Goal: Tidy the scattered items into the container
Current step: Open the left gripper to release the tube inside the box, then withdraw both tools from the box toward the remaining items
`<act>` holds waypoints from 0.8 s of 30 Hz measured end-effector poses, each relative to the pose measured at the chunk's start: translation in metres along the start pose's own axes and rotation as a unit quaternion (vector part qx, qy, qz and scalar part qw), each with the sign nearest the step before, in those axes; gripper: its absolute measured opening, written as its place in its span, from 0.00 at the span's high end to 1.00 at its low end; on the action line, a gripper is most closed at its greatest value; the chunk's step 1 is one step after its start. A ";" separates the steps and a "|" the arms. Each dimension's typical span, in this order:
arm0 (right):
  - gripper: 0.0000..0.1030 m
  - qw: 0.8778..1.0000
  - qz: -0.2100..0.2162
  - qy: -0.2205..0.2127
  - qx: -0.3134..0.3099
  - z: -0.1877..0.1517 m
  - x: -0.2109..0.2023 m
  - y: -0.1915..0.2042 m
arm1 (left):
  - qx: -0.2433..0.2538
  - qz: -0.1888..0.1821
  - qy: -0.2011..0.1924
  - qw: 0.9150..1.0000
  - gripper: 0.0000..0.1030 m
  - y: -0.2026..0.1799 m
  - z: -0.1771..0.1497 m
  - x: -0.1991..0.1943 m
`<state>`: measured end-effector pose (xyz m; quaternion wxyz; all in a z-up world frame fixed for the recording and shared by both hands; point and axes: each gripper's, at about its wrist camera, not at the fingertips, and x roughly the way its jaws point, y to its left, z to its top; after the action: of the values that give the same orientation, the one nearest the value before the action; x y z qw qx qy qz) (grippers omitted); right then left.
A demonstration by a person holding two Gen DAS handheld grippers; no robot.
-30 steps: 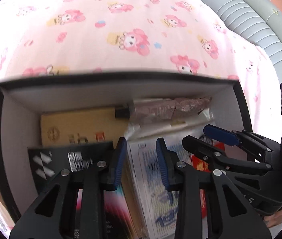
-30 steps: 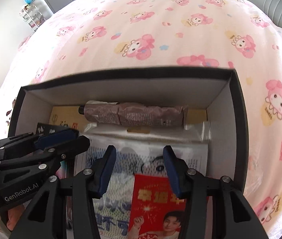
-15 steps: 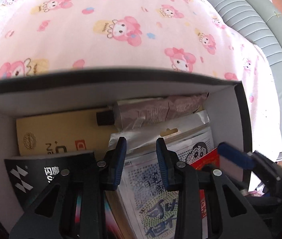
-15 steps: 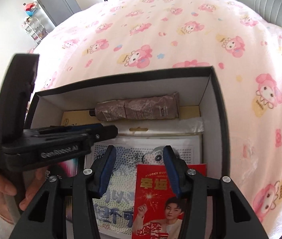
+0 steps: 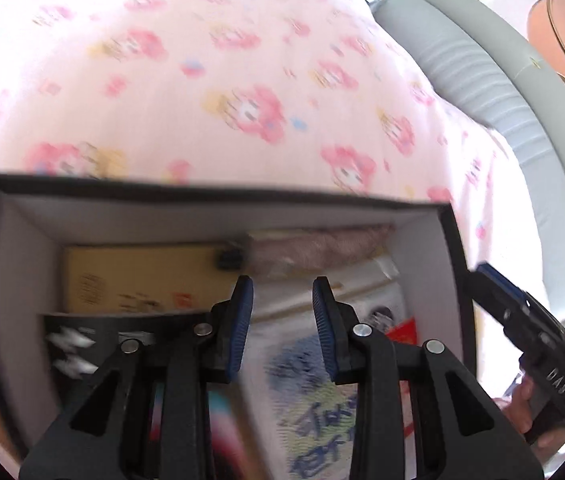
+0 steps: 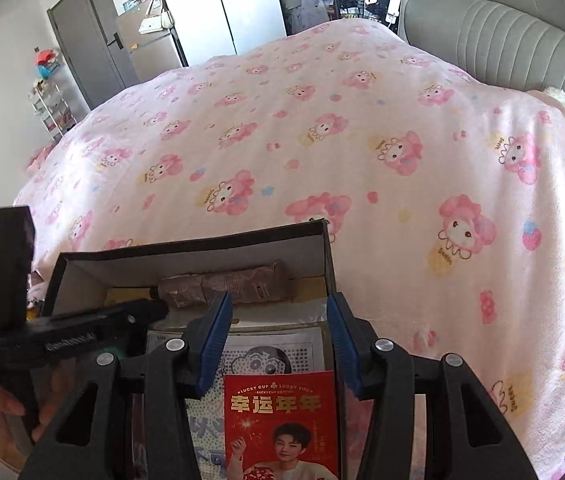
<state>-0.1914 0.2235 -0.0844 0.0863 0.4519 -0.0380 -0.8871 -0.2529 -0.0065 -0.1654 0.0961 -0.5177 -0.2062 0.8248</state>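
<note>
A black box with white inner walls [image 5: 218, 216] [image 6: 198, 258] sits on the bed and holds the items. Inside lie a brownish tube [image 6: 226, 286] [image 5: 318, 246], a tan box [image 5: 138, 276], a black packet [image 5: 94, 340], a white printed packet [image 6: 266, 354] [image 5: 314, 392] and a red card [image 6: 282, 416]. My left gripper [image 5: 282, 328] is open and empty over the box's near part; it shows at the left of the right wrist view [image 6: 82, 328]. My right gripper [image 6: 278, 340] is open and empty above the red card; it shows at the right of the left wrist view [image 5: 522, 320].
The pink cartoon-print bedspread [image 6: 322, 140] spreads beyond the box on all far sides. A grey padded headboard [image 6: 502, 36] [image 5: 482, 60] stands at the right. A grey door [image 6: 86, 40] and a shelf [image 6: 50, 104] are far back left.
Both grippers have risen and pulled back from the box, still open and empty. The right wrist view now takes in much more of the bed and room. The box contents have not moved.
</note>
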 end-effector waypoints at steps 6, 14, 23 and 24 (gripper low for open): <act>0.56 1.000 -0.021 0.002 0.010 0.001 0.008 0.000 | -0.040 -0.007 0.009 0.999 0.71 0.017 0.013 0.011; 0.56 0.999 -0.028 0.007 0.038 0.000 0.008 -0.020 | -0.025 -0.051 0.047 0.997 0.70 -0.006 0.014 0.029; 0.43 0.998 -0.044 -0.040 0.022 -0.031 -0.051 -0.004 | 0.107 0.078 -0.038 0.990 0.53 -0.057 -0.030 -0.050; 0.36 0.998 -0.046 -0.046 0.023 -0.035 -0.060 -0.001 | 0.108 0.082 -0.052 0.989 0.43 -0.061 -0.035 -0.060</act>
<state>-0.1287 0.2361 -0.0571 0.0336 0.4142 -0.0416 -0.9086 -0.1984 0.0343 -0.1027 0.0726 -0.4757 -0.0774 0.8732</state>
